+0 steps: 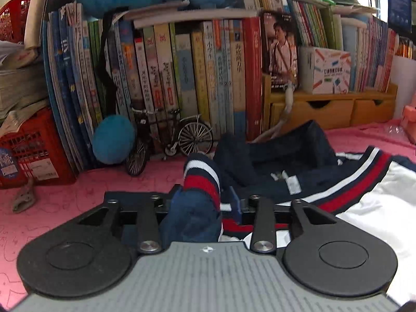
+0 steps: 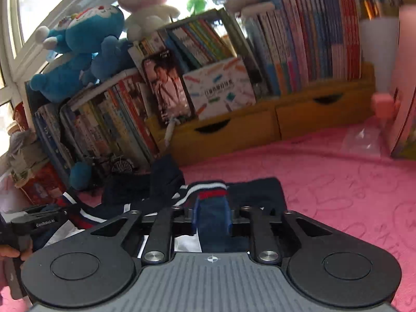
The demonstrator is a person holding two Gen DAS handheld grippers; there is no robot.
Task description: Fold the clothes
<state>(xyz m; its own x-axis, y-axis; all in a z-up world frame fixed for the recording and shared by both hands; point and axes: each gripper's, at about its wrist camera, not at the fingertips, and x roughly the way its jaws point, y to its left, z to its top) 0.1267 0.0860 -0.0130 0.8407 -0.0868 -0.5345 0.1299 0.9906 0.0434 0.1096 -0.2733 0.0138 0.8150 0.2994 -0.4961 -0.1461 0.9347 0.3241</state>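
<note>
A navy garment (image 1: pixel 280 161) with a white body and red, white and navy ribbed trim lies crumpled on the pink blanket (image 1: pixel 65 208). My left gripper (image 1: pixel 201 202) is shut on a bunched striped hem or cuff (image 1: pixel 202 179) of it. My right gripper (image 2: pixel 212 213) is shut on another striped hem edge (image 2: pixel 210 189), with navy cloth (image 2: pixel 260 192) spread beyond it. The left gripper's body (image 2: pixel 39 223) shows at the left edge of the right wrist view, held by a hand.
A wall of upright books (image 1: pixel 169 72) and a wooden drawer organiser (image 1: pixel 330 109) stand behind the garment. A model bicycle (image 1: pixel 166 140), blue plush toys (image 1: pixel 114 140), a red crate (image 1: pixel 33 150) and a clear plastic bag (image 2: pixel 364 140) lie around.
</note>
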